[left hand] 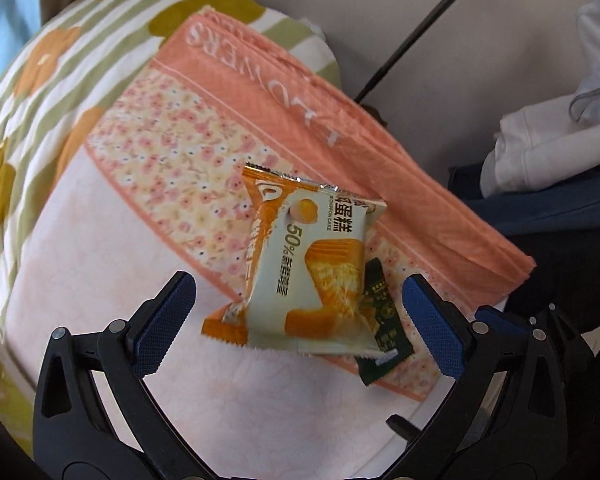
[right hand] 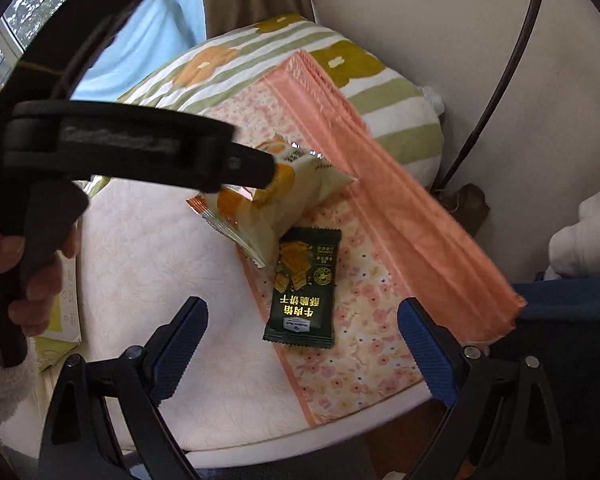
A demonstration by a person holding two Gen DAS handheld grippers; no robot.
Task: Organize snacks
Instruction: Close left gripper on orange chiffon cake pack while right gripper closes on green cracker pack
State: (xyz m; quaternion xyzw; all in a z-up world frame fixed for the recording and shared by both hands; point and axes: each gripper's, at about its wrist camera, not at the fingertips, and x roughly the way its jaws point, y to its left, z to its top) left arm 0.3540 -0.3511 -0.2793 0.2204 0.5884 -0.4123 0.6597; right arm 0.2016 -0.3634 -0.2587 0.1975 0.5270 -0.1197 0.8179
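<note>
An orange and cream chiffon cake packet (left hand: 304,268) lies on a pink floral cloth (left hand: 172,184), partly over a dark green cracker packet (left hand: 380,324). My left gripper (left hand: 296,312) is open, its blue pads on either side of the cake packet, just above it. In the right wrist view the cake packet (right hand: 284,204) leans tilted beside the green cracker packet (right hand: 304,284), and the left gripper's black arm (right hand: 140,148) reaches over the cake packet. My right gripper (right hand: 300,344) is open and empty, just short of the green packet.
A folded salmon towel (left hand: 340,112) lies along the cloth's far edge, in front of a green striped flower cushion (left hand: 40,92). White clothing (left hand: 560,140) lies on a dark blue seat at the right. A black cable (right hand: 500,80) runs down the wall.
</note>
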